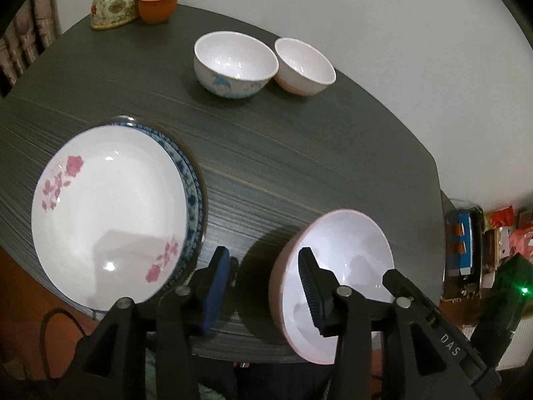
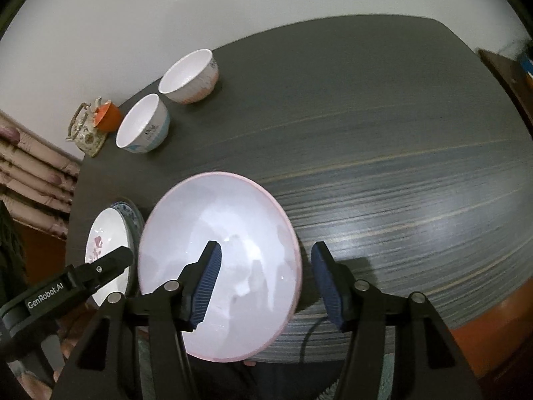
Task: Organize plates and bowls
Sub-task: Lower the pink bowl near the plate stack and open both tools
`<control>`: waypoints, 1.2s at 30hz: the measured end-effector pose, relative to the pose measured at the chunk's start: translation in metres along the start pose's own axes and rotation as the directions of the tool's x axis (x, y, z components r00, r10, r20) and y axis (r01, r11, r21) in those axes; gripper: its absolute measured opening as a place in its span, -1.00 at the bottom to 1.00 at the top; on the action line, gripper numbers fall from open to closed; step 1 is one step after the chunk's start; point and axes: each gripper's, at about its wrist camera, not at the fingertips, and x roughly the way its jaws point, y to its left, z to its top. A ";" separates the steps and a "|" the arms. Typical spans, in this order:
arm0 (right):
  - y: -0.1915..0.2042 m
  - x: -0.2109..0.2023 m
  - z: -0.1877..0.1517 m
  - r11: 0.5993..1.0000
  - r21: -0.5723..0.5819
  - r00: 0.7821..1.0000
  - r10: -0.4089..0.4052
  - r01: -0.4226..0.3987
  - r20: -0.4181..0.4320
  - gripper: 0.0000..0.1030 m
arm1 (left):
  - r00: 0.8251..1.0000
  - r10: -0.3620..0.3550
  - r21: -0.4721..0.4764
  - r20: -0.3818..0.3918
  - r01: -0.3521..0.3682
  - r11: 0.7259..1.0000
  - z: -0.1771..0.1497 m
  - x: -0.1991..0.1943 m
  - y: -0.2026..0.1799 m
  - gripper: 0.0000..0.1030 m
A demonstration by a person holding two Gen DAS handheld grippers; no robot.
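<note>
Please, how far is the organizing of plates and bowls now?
Done: the white pink-flowered plate lies on the blue-patterned plate. In hand: the pale pink bowl tilts at the near edge of the dark table, both left tongs and right tongs open around its wall. Left: the blue-printed white bowl and the pinkish white bowl stand side by side, unstacked.

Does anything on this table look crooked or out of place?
Yes. The pink bowl is tipped steeply on its side at the near edge of the table, partly hanging past it. The white bowl and its neighbour bowl at the back sit upright.
</note>
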 end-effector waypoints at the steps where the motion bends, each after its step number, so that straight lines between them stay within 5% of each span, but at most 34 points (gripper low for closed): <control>1: 0.002 -0.001 0.001 1.000 -0.005 1.000 -0.003 0.003 0.005 0.10 | 1.000 0.004 -0.002 0.007 -0.004 1.000 0.002 -0.002 0.001 -0.13; 21: 0.075 0.000 0.030 0.980 -0.196 0.999 0.027 -0.020 0.030 0.23 | 0.992 0.089 -0.064 0.092 -0.083 0.994 0.052 -0.022 0.052 0.03; 36: 0.123 0.034 0.070 0.967 -0.248 0.998 0.056 -0.053 0.005 0.24 | 0.981 0.145 -0.055 0.129 -0.139 0.989 0.121 -0.010 0.084 0.03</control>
